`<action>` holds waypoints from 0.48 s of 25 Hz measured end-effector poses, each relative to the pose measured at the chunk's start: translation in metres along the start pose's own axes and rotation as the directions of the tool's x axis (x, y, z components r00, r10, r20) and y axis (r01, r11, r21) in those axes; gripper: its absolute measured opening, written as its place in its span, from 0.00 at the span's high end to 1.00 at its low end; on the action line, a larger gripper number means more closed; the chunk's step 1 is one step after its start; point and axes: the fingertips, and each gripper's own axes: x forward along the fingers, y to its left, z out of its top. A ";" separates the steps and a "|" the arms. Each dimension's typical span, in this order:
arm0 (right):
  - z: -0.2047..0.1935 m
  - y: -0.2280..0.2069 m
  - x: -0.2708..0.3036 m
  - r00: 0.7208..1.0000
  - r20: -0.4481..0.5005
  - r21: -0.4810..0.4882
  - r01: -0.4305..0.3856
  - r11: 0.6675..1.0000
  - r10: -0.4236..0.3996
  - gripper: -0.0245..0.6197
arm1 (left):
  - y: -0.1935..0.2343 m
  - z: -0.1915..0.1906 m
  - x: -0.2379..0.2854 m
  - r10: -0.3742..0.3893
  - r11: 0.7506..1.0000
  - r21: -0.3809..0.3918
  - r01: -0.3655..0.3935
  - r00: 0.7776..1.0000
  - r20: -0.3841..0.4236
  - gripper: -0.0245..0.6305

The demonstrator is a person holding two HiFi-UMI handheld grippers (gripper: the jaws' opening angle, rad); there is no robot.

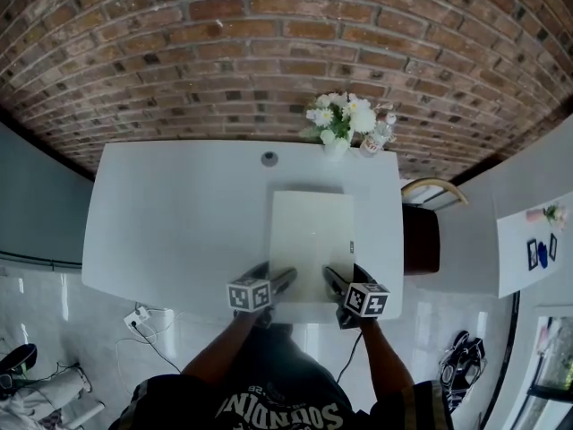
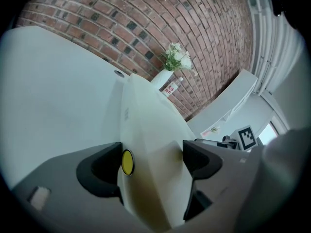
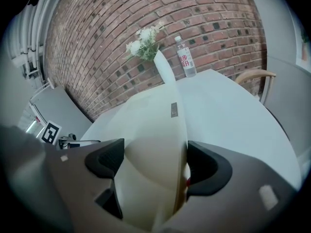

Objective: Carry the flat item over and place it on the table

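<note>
The flat item, a pale cream sheet-like piece, is held over the near right part of the white counter, with its near edge at the counter's front edge. Its near left corner is clamped by the left tool, whose jaws are closed on it. Its near right corner is gripped likewise by the right tool (the material is seen bulging between both pairs of jaws). Whether the far edge rests on the counter cannot be told. Beyond the item, a vase of white flowers and a water bottle are set at the counter's far edge, against a brick wall.
</note>
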 end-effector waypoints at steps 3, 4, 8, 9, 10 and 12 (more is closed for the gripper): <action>-0.001 -0.001 0.002 1.000 -0.010 -0.003 0.002 1.000 -0.002 0.34 | 0.002 -0.001 0.001 0.003 1.000 -0.012 -0.003 1.000 -0.005 0.35; -0.001 -0.001 0.003 1.000 -0.012 -0.003 0.003 1.000 -0.003 0.34 | 0.003 -0.001 0.002 0.003 1.000 -0.016 -0.003 1.000 -0.008 0.35; -0.001 -0.002 0.005 1.000 -0.015 0.001 0.010 1.000 -0.010 0.34 | 0.005 -0.001 0.005 0.004 1.000 -0.027 -0.004 1.000 -0.016 0.35; 0.000 -0.003 0.006 1.000 -0.016 0.000 0.012 1.000 -0.012 0.34 | 0.005 -0.001 0.006 0.005 1.000 -0.028 -0.005 1.000 -0.019 0.35; 0.000 -0.003 0.007 1.000 -0.019 0.000 0.013 1.000 -0.013 0.34 | 0.006 -0.001 0.006 0.006 1.000 -0.028 -0.006 1.000 -0.023 0.35; -0.002 -0.004 0.008 0.999 -0.030 -0.003 0.018 1.000 -0.019 0.34 | 0.007 -0.002 0.008 0.010 1.000 -0.027 -0.011 0.999 -0.039 0.34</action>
